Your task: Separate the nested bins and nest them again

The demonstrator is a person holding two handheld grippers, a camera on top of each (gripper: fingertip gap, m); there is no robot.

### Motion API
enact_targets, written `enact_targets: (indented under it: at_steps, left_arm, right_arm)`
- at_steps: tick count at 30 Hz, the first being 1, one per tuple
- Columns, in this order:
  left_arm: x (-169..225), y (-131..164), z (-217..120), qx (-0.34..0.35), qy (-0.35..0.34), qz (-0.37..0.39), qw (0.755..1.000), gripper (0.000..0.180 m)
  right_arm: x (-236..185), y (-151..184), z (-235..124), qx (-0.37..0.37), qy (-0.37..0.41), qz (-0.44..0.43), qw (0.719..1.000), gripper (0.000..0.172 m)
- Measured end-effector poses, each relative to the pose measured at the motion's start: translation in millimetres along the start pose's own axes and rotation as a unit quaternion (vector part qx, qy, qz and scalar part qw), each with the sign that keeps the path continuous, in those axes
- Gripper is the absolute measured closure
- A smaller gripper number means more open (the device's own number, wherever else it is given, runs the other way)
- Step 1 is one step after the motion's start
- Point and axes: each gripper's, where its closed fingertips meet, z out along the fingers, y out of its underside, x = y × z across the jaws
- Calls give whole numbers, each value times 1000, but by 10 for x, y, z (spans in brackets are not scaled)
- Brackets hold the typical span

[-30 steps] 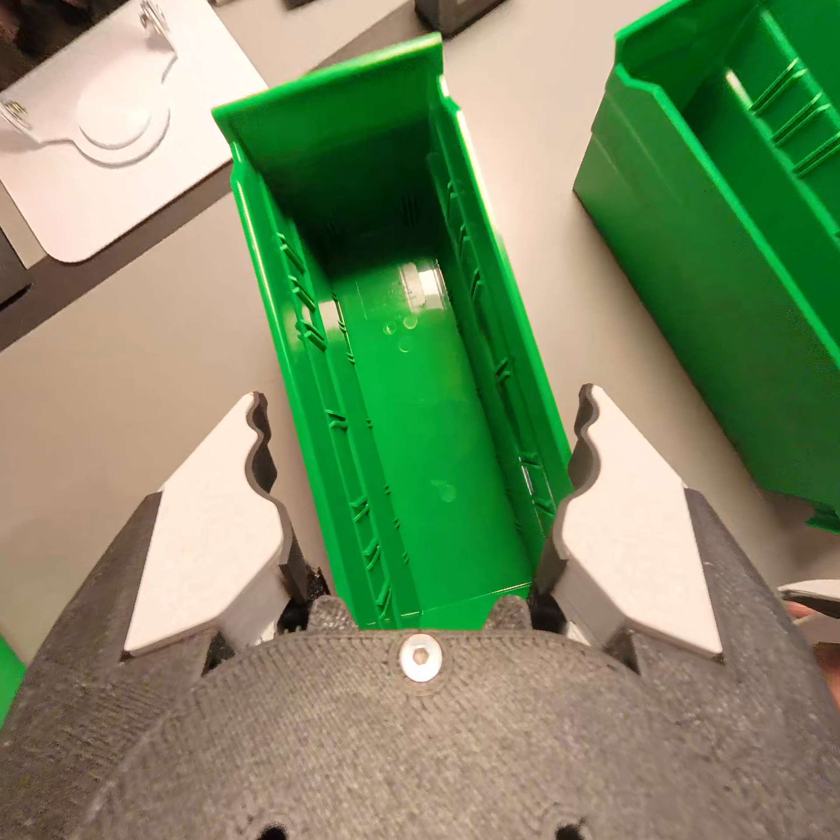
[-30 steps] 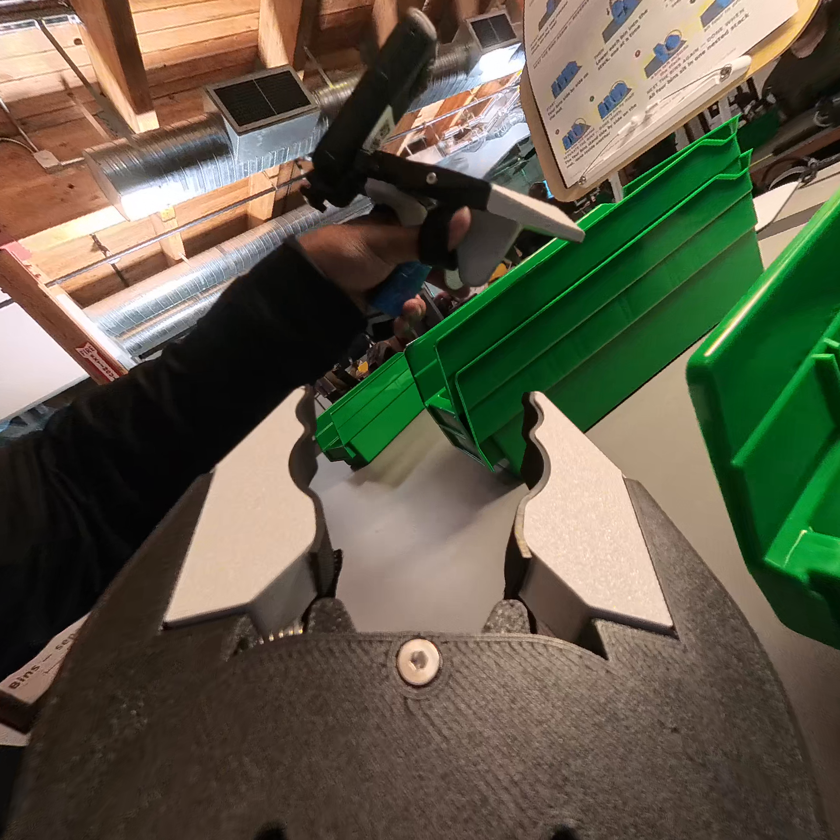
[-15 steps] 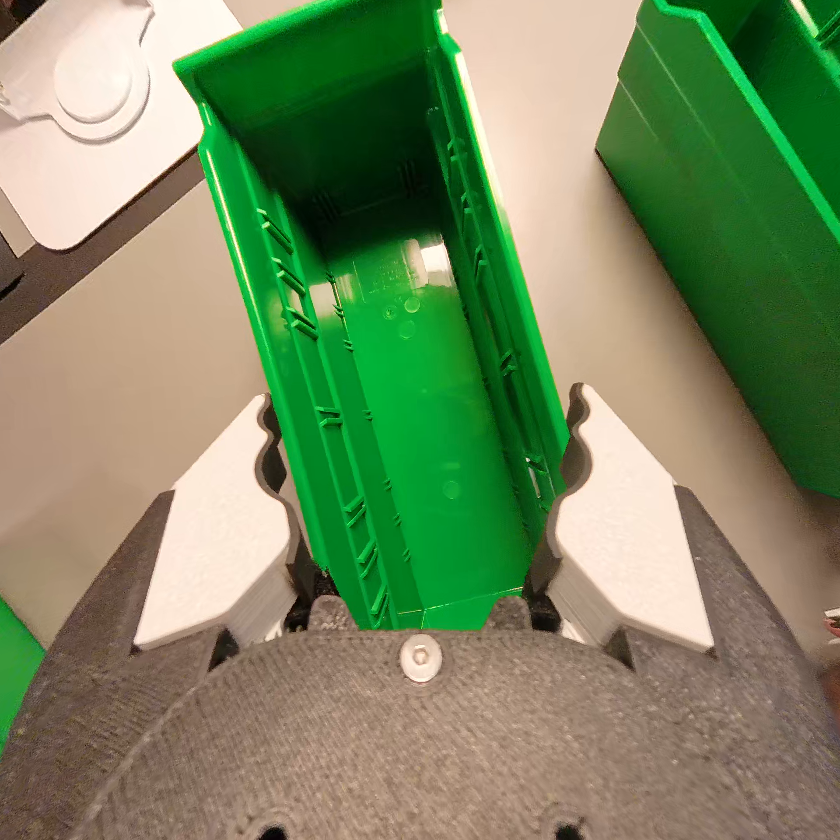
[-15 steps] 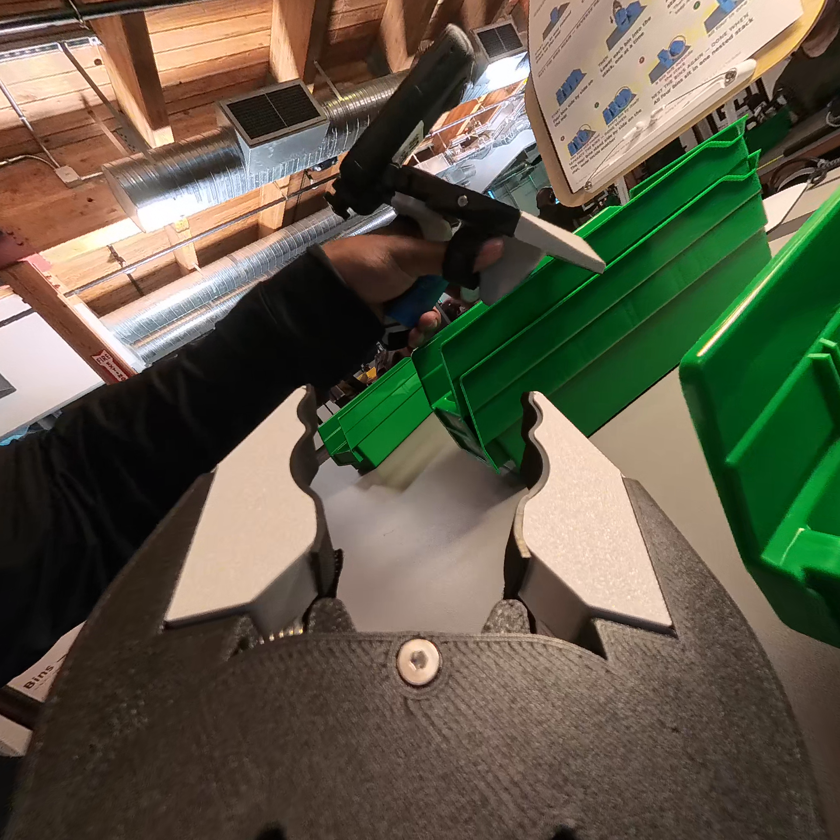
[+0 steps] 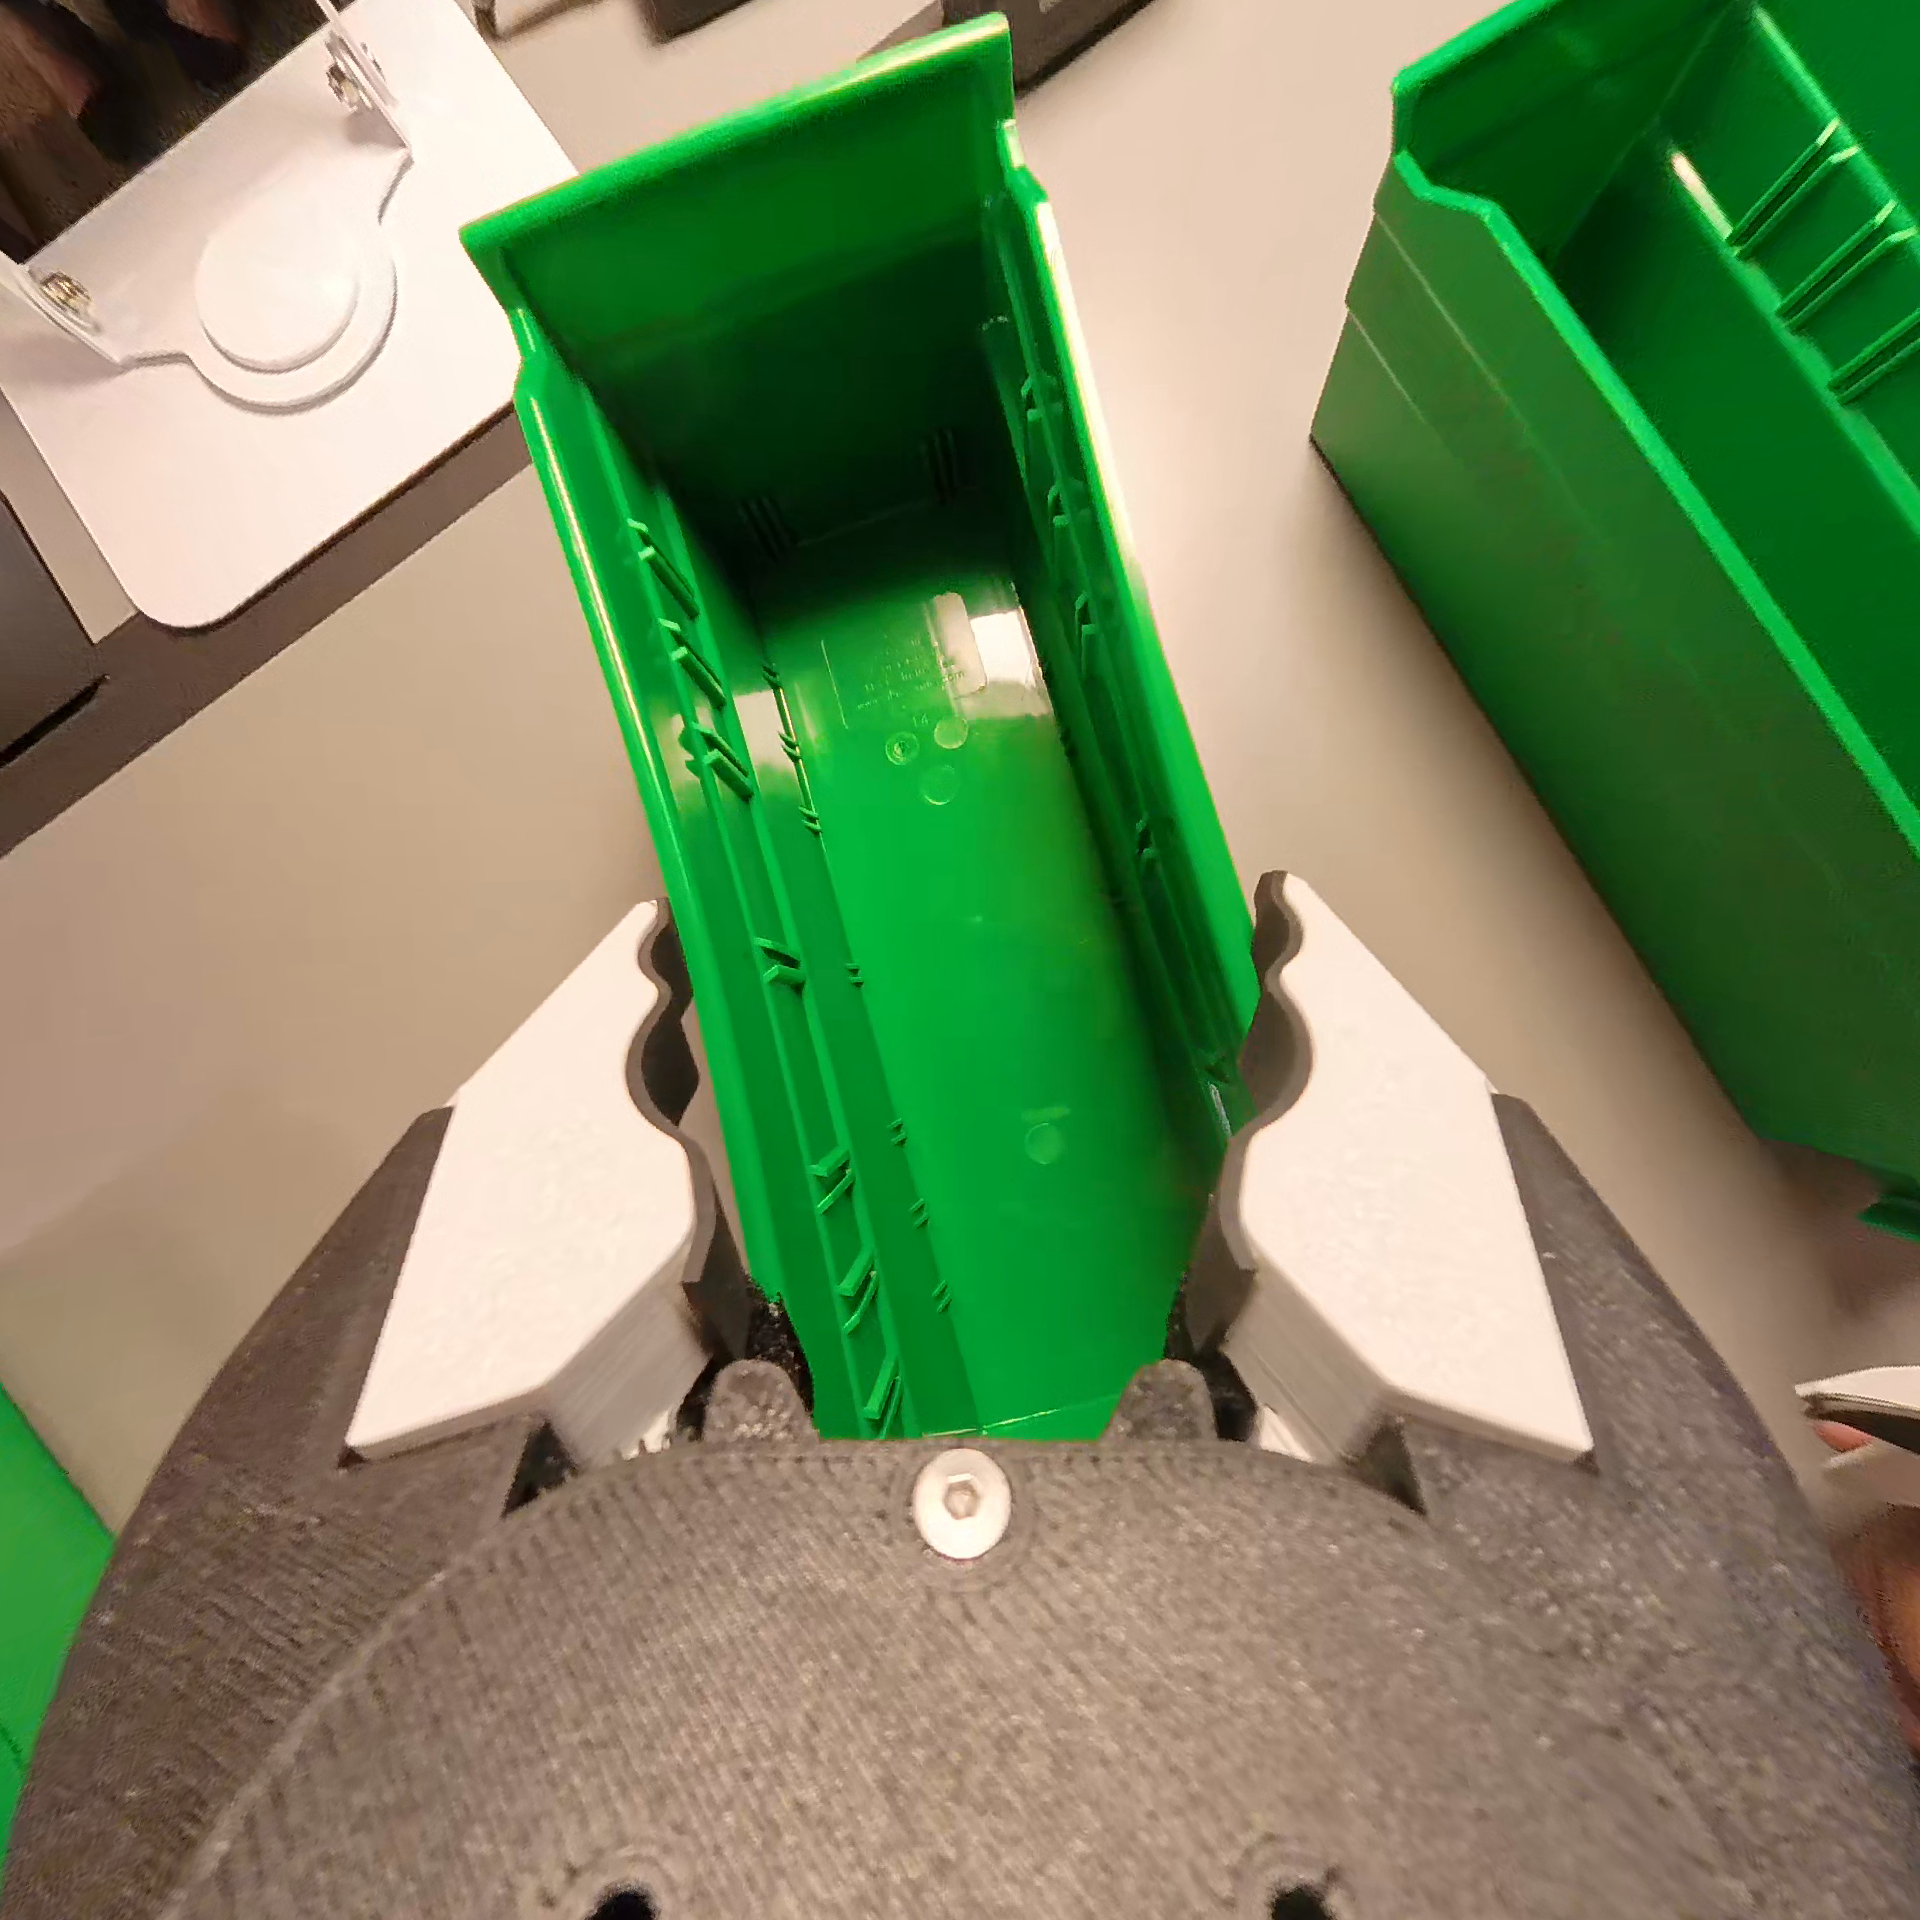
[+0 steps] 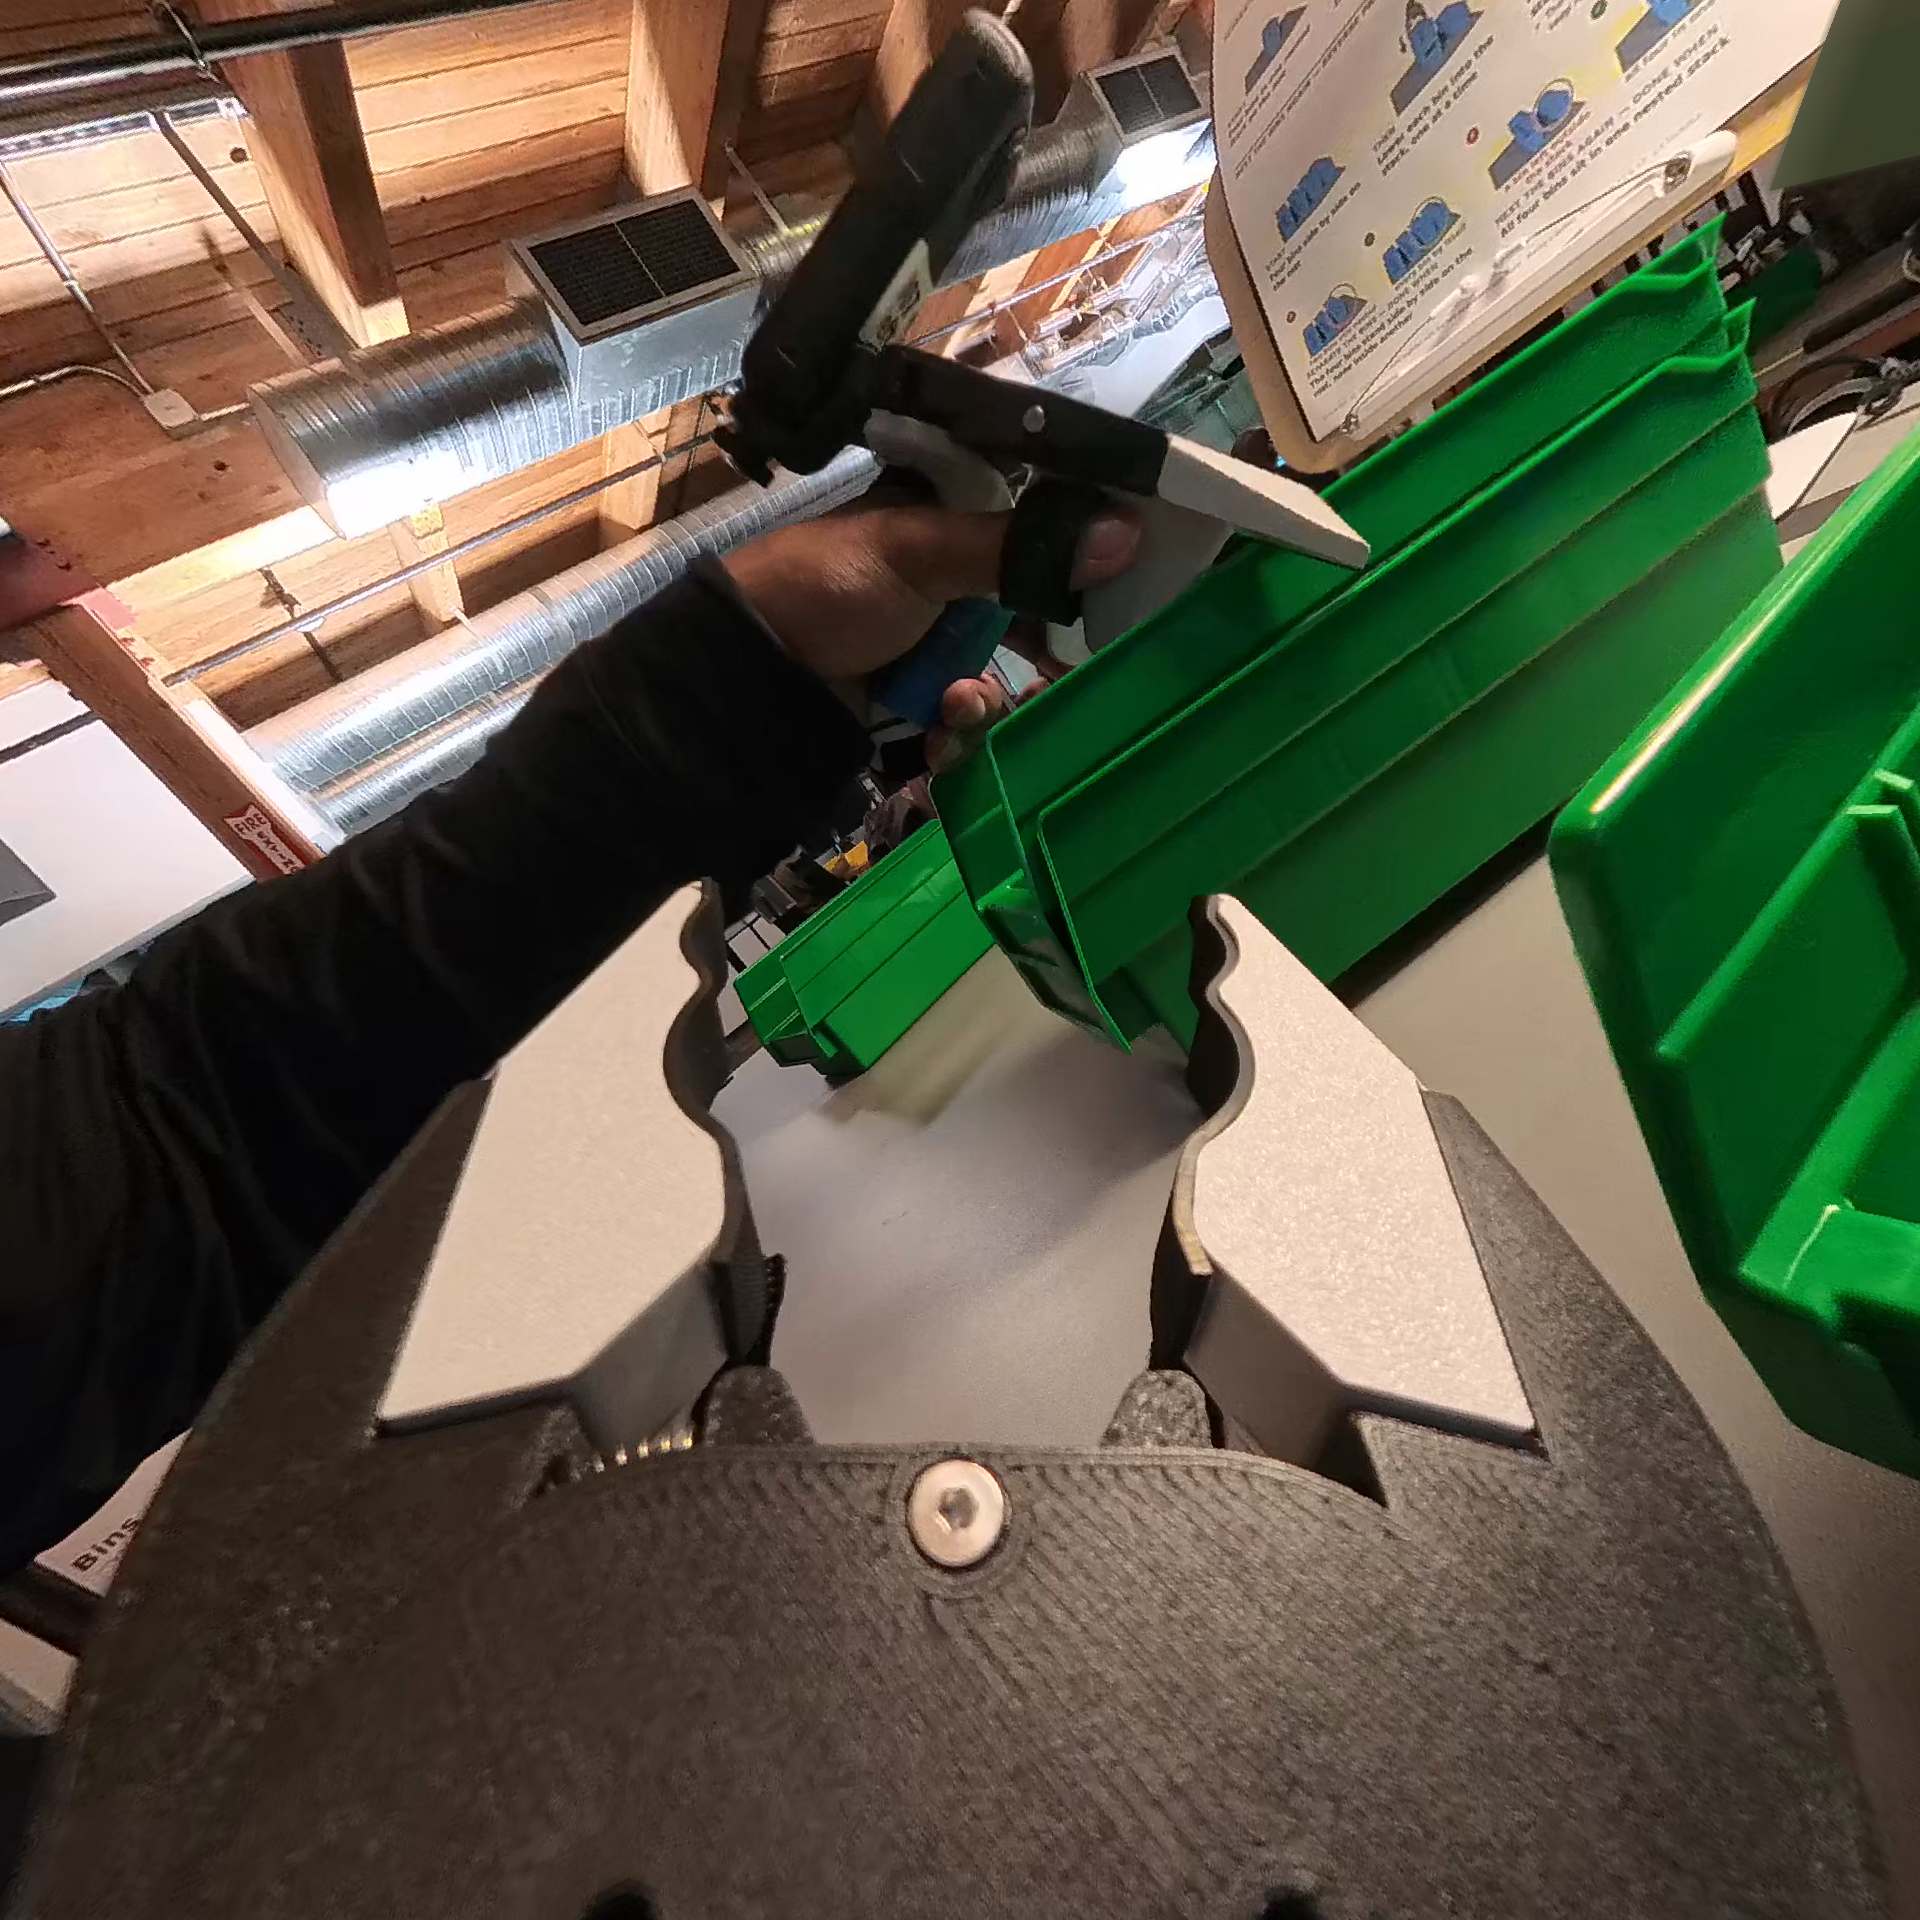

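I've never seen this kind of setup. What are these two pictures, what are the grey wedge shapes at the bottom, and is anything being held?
There is no robot here. A person holds a hand-operated gripper in each hand, and each gripper has a camera looking forward along its two fingers. The grey wedges are those fingers.

The left view looks down from the left gripper. Its fingers sit against both long walls of a narrow green bin, so it appears to grip that bin. A larger green bin stands to the right on the grey table.

The right view looks from the right gripper, which is open with only table between its fingers. Farther off are the person's hand holding the other gripper, nested green bins and an instruction sheet.
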Motion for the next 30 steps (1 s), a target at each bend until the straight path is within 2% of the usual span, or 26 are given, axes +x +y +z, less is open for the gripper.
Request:
enact_targets:
  at_steps: [20, 25, 30]
  left_arm:
    - [-13, -152, -246, 26, 5, 2, 1000, 72]
    - [-157, -331, -595, 67, 16, -21, 997, 72]
    - [-607, -409, -1062, 112, 1, -62, 992, 73]
  right_arm:
    - [0, 10, 2, -2, 1, -2, 1000, 82]
    - [-4, 5, -4, -1, 0, -1, 1000, 82]
    - [-5, 3, -6, 0, -1, 0, 1000, 82]
